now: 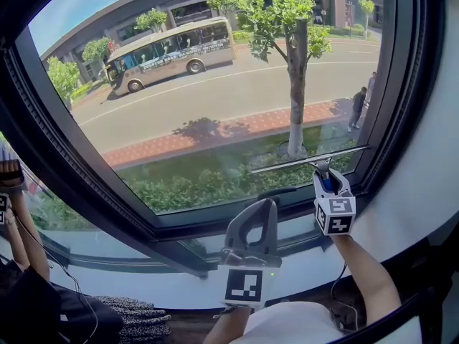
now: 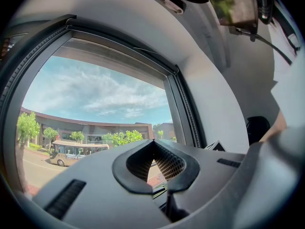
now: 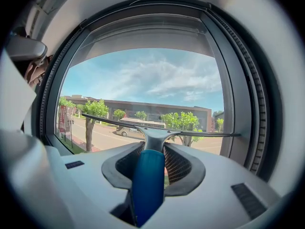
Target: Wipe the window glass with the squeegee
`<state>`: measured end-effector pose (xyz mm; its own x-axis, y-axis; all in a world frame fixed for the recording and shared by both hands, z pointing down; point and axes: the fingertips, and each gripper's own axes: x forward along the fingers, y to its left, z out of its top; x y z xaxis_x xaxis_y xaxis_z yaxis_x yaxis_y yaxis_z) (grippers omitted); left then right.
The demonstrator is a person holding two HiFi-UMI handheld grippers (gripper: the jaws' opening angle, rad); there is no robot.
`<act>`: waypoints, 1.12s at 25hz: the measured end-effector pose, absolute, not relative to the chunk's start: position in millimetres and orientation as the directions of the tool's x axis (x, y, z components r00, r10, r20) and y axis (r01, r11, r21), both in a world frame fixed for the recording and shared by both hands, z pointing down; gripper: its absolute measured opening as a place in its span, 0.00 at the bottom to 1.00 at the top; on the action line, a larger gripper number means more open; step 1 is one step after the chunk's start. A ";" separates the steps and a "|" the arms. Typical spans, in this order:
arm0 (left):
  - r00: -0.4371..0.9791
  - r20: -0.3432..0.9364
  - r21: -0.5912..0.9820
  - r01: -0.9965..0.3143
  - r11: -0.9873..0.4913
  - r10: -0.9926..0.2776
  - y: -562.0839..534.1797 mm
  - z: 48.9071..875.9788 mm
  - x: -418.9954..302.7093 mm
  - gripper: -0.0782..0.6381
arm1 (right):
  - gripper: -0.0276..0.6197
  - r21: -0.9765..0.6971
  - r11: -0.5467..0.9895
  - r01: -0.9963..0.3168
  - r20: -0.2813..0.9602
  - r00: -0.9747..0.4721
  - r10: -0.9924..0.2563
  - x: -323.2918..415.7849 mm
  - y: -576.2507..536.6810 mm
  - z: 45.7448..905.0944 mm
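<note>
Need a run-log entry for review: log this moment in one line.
right tool: shut on squeegee handle | blade: low on window glass, right side | left tool: shut, empty

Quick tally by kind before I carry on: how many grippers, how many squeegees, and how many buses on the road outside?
Grippers: 2, the left gripper shut on nothing, the right gripper shut on the squeegee's blue handle
Squeegees: 1, the squeegee, its blade low on the glass
Buses: 1, the bus on the road
Total: 4
</note>
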<state>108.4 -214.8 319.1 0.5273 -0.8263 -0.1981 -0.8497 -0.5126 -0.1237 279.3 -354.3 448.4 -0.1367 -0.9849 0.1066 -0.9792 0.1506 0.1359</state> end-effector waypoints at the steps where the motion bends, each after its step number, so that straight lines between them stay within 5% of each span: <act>1: 0.528 -0.197 -0.125 -0.850 -0.513 -0.826 -215.1 319.5 108.4 0.11 | 0.24 0.135 0.151 -0.979 0.116 -0.136 -0.984 279.3 -354.1 453.0; 21: 0.519 -0.184 -0.119 -0.855 -0.505 -0.835 -222.6 320.3 107.0 0.11 | 0.24 0.117 0.164 -0.979 0.302 -0.122 -0.945 280.5 -352.4 530.1; 28: 0.511 -0.183 -0.105 -0.860 -0.500 -0.840 -225.1 323.4 104.9 0.11 | 0.24 0.137 0.174 -0.975 0.265 -0.133 -0.955 276.7 -346.3 519.4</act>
